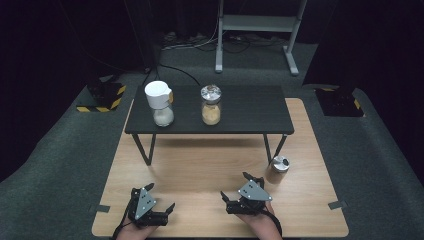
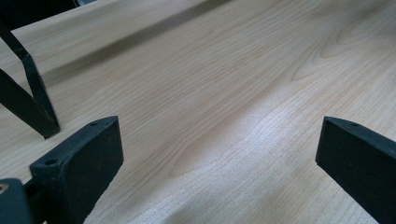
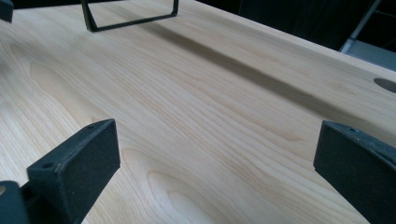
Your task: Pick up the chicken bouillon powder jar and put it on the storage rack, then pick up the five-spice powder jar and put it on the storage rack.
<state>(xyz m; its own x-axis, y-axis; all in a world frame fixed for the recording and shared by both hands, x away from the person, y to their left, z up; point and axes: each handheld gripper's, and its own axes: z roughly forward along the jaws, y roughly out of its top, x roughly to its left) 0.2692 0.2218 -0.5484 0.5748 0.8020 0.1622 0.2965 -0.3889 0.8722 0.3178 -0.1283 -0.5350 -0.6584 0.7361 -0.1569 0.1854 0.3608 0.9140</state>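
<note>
Left hand-held gripper (image 1: 159, 209) rests low at the near edge of the bench (image 1: 200, 170), left of centre, jaws spread wide and holding nothing. In the left gripper view its two black jaws stand well apart over bare wood, with a black leg of the small dark table (image 1: 240, 107) at the left edge.

Right hand-held gripper (image 1: 242, 187) rests at the near edge, right of centre, likewise released, jaws wide apart and empty. It points toward the far right.

The nearest item, a small metal-capped jar (image 1: 278, 169), stands upright on the bench near the right gripper, toward the right edge, apart from it.

The small dark table stands across the far half of the bench and carries a white-lidded jar (image 1: 160, 102) and a jar of tan contents (image 1: 211, 105), both upright, near each other, toward its left half.

The wood between the grippers and the table legs lies open.
</note>
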